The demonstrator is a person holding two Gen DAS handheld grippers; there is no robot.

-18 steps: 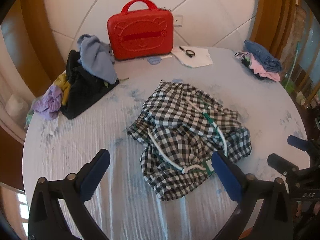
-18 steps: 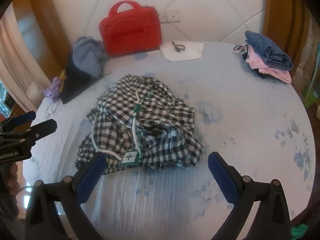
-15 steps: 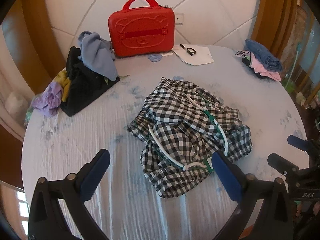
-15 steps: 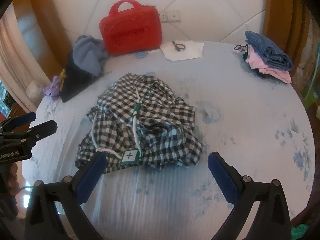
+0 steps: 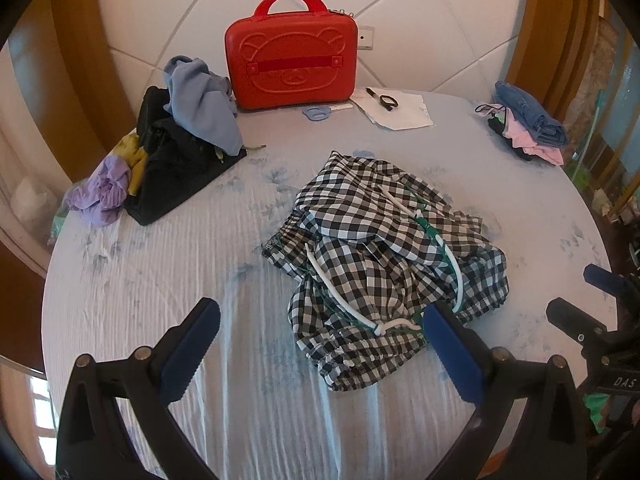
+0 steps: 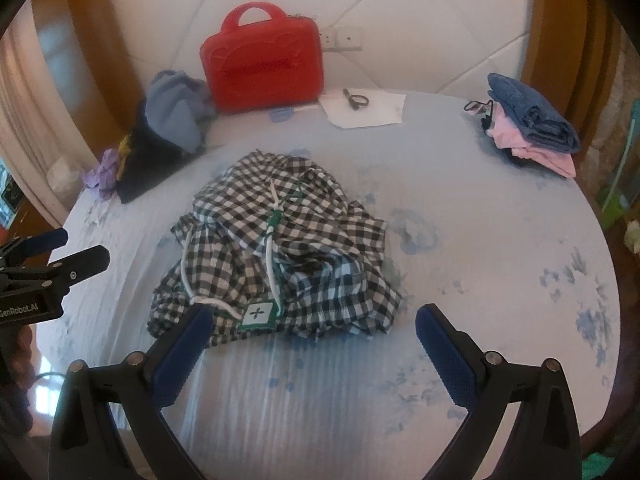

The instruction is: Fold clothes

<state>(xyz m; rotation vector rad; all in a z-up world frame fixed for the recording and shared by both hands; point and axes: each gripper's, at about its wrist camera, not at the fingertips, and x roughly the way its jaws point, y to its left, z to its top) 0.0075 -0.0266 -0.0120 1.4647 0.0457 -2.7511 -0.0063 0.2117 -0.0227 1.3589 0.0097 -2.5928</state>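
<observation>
A crumpled black-and-white checked garment (image 5: 384, 256) with white drawstrings and a green tag lies in the middle of the round table; it also shows in the right wrist view (image 6: 276, 248). My left gripper (image 5: 320, 340) is open and empty, near the garment's front left edge. My right gripper (image 6: 312, 340) is open and empty, just in front of the garment's near edge. Each gripper shows in the other's view, the right one (image 5: 596, 304) at the far right and the left one (image 6: 52, 256) at the far left.
The table has a light blue cloth (image 5: 160, 280). A red case (image 5: 290, 66) stands at the back. An unfolded clothes pile (image 5: 180, 140) sits at back left. Folded clothes (image 5: 528, 128) are stacked at back right. Paper with a pen (image 5: 394, 106) lies beside the case.
Both grippers have moved slightly forward toward the garment. The jaws stay open and the garment has not moved.
</observation>
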